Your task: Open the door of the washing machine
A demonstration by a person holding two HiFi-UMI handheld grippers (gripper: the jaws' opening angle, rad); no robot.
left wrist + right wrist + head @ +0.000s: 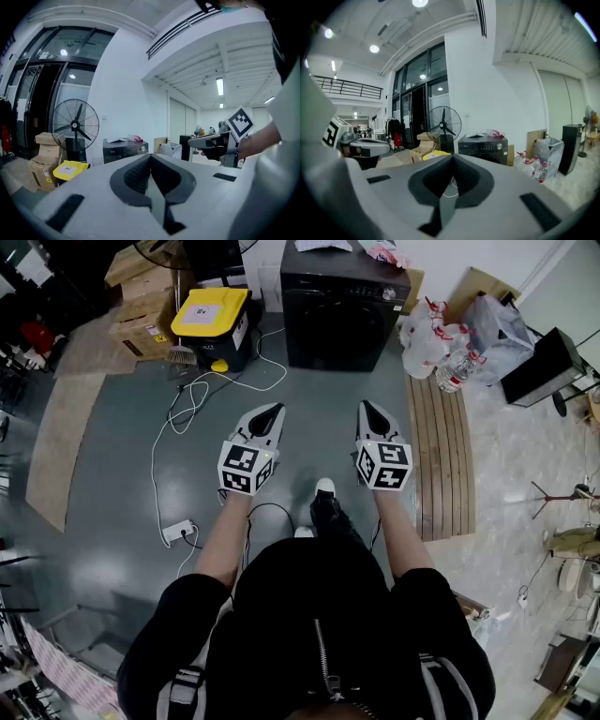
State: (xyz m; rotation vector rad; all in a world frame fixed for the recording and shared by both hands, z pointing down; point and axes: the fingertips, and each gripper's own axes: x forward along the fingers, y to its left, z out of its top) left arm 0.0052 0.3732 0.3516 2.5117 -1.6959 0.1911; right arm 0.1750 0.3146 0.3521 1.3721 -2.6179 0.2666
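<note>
A bare strip of grey floor [309, 409] runs from the person's feet to the black washing machine [342, 310], which stands against the far wall. A white cable [187, 399] loops along the strip's left side, and a slatted wooden board [441, 456] edges its right. A yellow-lidded black bin [214, 315] sits just left of the machine. The door is hard to make out on the dark front. Both forearms reach forward side by side. The left tongs [274, 412] and right tongs [367, 409] are closed and empty, well short of the machine.
</note>
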